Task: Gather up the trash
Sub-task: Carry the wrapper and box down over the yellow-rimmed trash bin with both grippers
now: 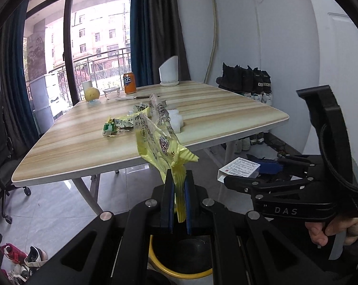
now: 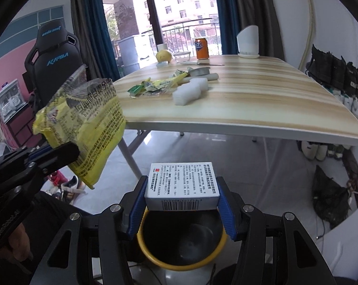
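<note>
Over on the left, the left gripper (image 1: pixel 179 190) has its blue pads squeezed tight on a crumpled yellow wrapper (image 1: pixel 160 142), pinching it by the bottom edge so the rest sticks up and flops toward the table (image 1: pixel 84 152). In the right wrist view that same wrapper (image 2: pixel 88 128) hangs just off the table's near corner, with a black gaming chair (image 2: pixel 53 59) behind it.

Below both tools sits the bin (image 2: pixel 153 258), black inside with a yellow rim, on the grey floor.

More trash is on the tabletop: a green and yellow wrapper pile (image 2: pixel 153 86), a white foam block (image 2: pixel 190 92), and further back an orange can (image 2: pixel 201 48) and a lemon (image 2: pixel 164 55).

Then the right gripper (image 2: pixel 181 199), jaws about half spread and clamped on a white box (image 2: pixel 183 182) with a barcode, held right above the bin. A hand (image 1: pixel 331 231) grips its handle.
</note>
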Demonstrator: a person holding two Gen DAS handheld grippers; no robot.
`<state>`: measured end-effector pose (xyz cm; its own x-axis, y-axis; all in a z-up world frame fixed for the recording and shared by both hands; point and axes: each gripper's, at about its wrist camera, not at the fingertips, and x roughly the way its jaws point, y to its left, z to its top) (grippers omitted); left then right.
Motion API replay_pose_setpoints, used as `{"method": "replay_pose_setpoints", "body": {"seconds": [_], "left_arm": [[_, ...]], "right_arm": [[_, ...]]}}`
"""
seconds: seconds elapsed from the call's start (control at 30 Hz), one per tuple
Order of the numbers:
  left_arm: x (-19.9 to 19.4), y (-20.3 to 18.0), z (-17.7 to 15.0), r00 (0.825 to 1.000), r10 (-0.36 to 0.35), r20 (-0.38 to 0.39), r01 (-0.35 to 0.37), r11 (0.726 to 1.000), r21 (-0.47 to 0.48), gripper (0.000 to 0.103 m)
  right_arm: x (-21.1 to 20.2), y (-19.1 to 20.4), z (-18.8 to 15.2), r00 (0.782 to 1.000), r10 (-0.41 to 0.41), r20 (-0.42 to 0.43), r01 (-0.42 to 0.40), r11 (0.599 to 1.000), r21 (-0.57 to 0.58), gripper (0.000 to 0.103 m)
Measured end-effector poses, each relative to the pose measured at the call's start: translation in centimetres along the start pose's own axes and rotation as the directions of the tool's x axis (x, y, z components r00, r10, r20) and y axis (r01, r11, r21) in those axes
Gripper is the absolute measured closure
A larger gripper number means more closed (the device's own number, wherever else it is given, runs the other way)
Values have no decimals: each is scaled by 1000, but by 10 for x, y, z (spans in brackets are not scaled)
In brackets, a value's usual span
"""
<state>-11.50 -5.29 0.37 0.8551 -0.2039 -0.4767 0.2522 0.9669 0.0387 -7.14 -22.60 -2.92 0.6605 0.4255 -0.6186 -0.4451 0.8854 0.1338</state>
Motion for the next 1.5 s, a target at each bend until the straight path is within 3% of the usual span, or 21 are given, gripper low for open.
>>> {"method": "replay_pose_setpoints", "body": {"seconds": [0.47, 0.83, 1.2, 1.5], "left_arm": [[-22, -9, -18, 999, -36, 13, 35, 999, 32, 100], [31, 0, -46, 988, -59, -141, 54, 998, -44, 100], [93, 1, -65, 950, -43, -309, 26, 998, -61, 100], [144, 12, -77, 903, -102, -417, 51, 990, -130, 100]], "right_arm": [[-1, 2, -11, 1000, -3, -18, 3, 1000, 6, 49], [36, -16, -21, 989, -78, -125, 87, 994, 67, 49], [75, -26, -42, 963, -149, -226, 168, 983, 69, 49], [109, -44, -60, 921, -168, -352, 222, 968, 119, 49]]}}
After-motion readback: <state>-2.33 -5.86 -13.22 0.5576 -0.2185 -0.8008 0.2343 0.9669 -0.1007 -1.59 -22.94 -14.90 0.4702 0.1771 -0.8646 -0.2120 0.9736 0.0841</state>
